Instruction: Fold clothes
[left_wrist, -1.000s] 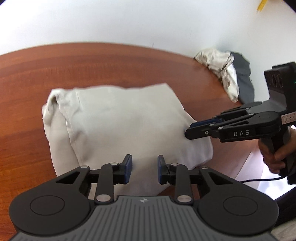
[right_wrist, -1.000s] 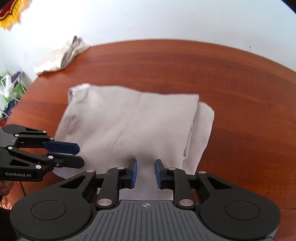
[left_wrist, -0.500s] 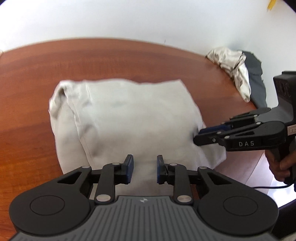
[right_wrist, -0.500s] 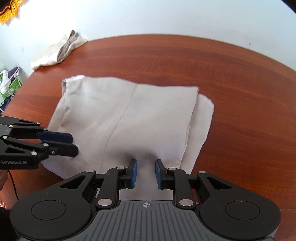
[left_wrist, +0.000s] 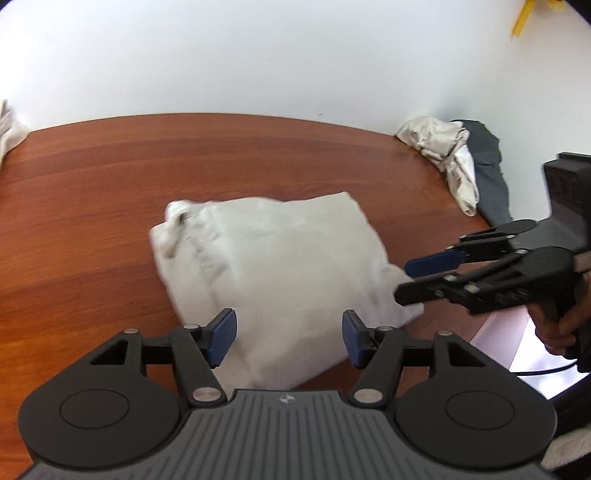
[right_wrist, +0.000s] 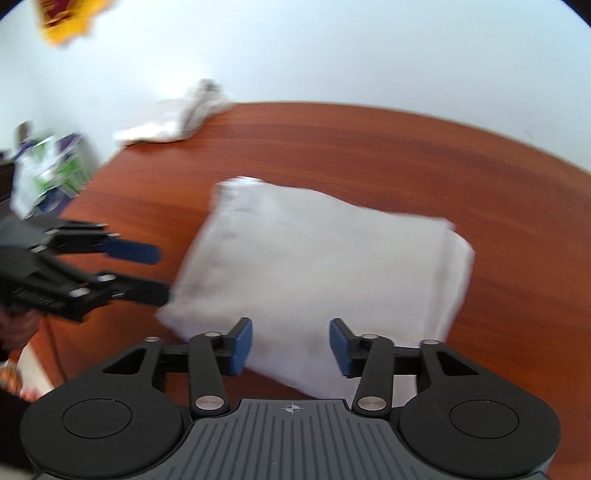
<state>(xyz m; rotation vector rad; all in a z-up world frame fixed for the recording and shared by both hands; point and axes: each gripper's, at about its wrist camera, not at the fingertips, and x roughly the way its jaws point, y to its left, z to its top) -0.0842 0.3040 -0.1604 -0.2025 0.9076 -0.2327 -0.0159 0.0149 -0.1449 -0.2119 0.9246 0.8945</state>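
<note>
A folded pale grey garment (left_wrist: 280, 266) lies flat on the round wooden table (left_wrist: 92, 206); the right wrist view shows the same garment (right_wrist: 317, 266). My left gripper (left_wrist: 289, 339) hovers above its near edge, jaws opening, nothing pinched between the blue pads. My right gripper (right_wrist: 291, 347) hangs likewise over the near edge, jaws opening and empty. In the left wrist view the right gripper (left_wrist: 410, 277) appears at the garment's right corner; in the right wrist view the left gripper (right_wrist: 162, 271) is by the left corner. Both stand apart from the cloth.
A crumpled cream cloth (left_wrist: 439, 155) and a dark grey garment (left_wrist: 487, 170) lie at the table's far right edge. Another pale cloth (right_wrist: 173, 118) rests at the far left rim. A person's hand (left_wrist: 557, 325) holds the right gripper. Clutter (right_wrist: 48, 173) stands beyond the table's left.
Both grippers' jaws have spread wide and let go of the garment's near edge. Both have lifted and pulled back, so the garment looks smaller and farther off.
</note>
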